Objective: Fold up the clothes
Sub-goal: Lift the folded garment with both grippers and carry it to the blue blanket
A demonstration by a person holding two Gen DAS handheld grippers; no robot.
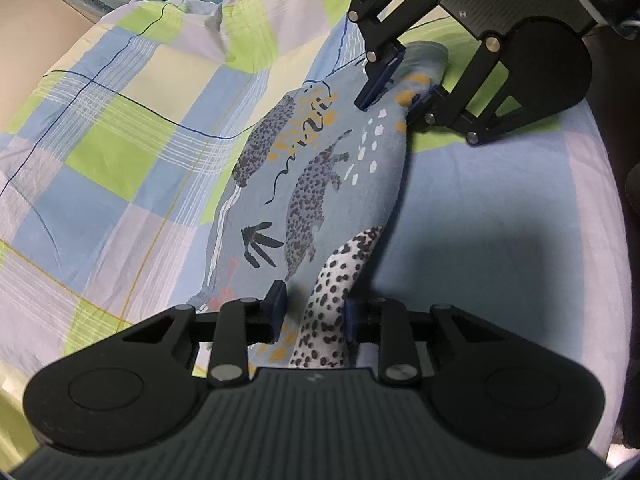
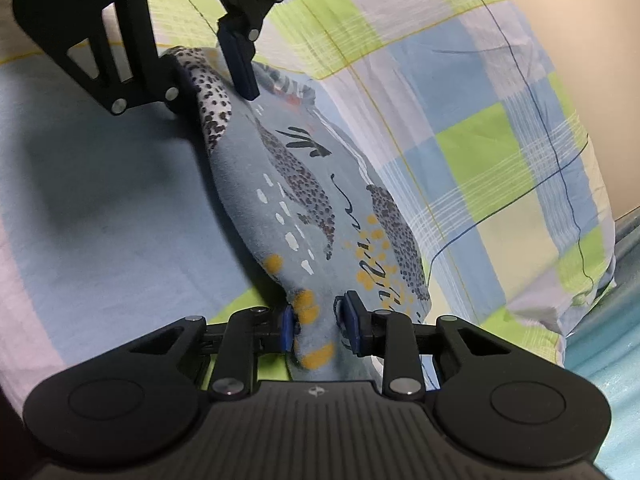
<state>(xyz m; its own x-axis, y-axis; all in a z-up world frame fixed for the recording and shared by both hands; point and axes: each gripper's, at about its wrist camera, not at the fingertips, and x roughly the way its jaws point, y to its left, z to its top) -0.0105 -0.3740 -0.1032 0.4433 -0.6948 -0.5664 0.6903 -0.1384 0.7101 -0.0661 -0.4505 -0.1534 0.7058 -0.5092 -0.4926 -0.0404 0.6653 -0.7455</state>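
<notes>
**Both grippers pinch the leopard-print cloth**

A blue cotton garment printed with spotted leopards (image 1: 316, 184) lies in a long bunched strip on the checked green, blue and lilac bedsheet (image 1: 120, 128). At the garment's white spotted end, the left gripper (image 1: 314, 312) is clenched on the fabric. At the garment's far end, beside orange dots, the right gripper (image 2: 320, 320) grasps it too.
</notes>
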